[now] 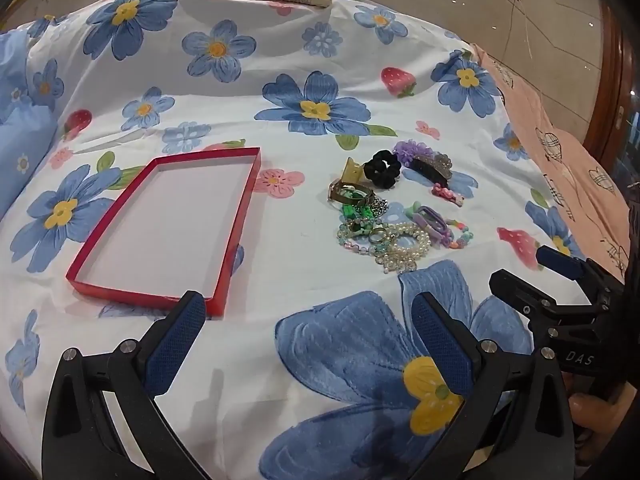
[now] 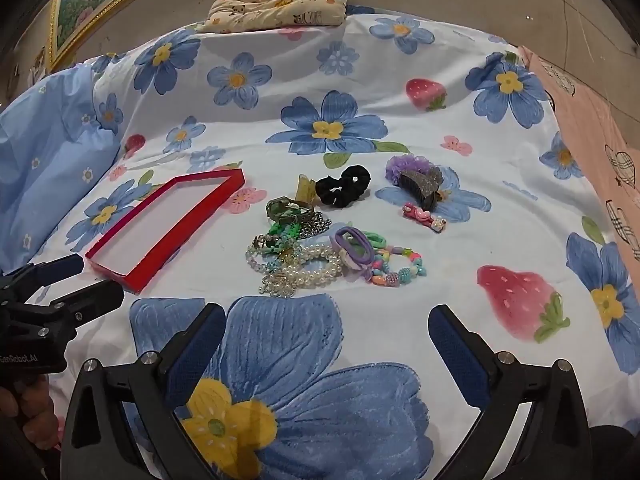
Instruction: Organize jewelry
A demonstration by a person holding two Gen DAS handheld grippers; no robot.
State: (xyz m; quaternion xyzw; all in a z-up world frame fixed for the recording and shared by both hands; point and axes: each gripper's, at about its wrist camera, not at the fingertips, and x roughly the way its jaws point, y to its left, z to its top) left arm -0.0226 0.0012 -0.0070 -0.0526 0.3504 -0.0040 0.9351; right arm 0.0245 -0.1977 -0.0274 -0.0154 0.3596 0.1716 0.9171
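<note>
**Both claws wide, jewelry heap ahead on the bedspread**

Left gripper (image 1: pixel 308 312) spread wide, nothing between its blue pads, hovering above the flowered bedspread (image 1: pixel 280 80). Right gripper (image 2: pixel 326 322) likewise gaping and empty, poised over a large printed blue flower.

Ahead of both, clear of the fingertips: a jewelry heap (image 2: pixel 332 236). Seen from the left wrist, up and to the right of that claw; seen from the right wrist, nearly straight ahead, slightly left of centre.

Within the heap:
- Pearl strands (image 2: pixel 316 268) nearest the claws, tangled with a clear-bead bracelet (image 2: pixel 254 260).
- Purple hair loops (image 2: pixel 354 248) and a multicoloured bead bracelet (image 2: pixel 400 270) touching the pearls on the right.
- Green pieces (image 2: pixel 286 232) and a metal chain (image 2: pixel 316 226) just behind.
- Black scrunchie (image 2: pixel 342 186), yellow clip (image 2: pixel 305 188), dark claw clip (image 2: pixel 422 186) over a purple flower piece (image 2: pixel 400 166) along the far edge.
- Small pink clip (image 2: pixel 424 218) slightly apart, to the right.

Red tray (image 1: pixel 168 224), shallow, white-floored, nothing inside, left of the heap and apart from it; near right corner just beyond the left gripper's left fingertip (image 1: pixel 192 308).

Folded panda-print cushion (image 2: pixel 280 4) at the far edge of the bed.
</note>
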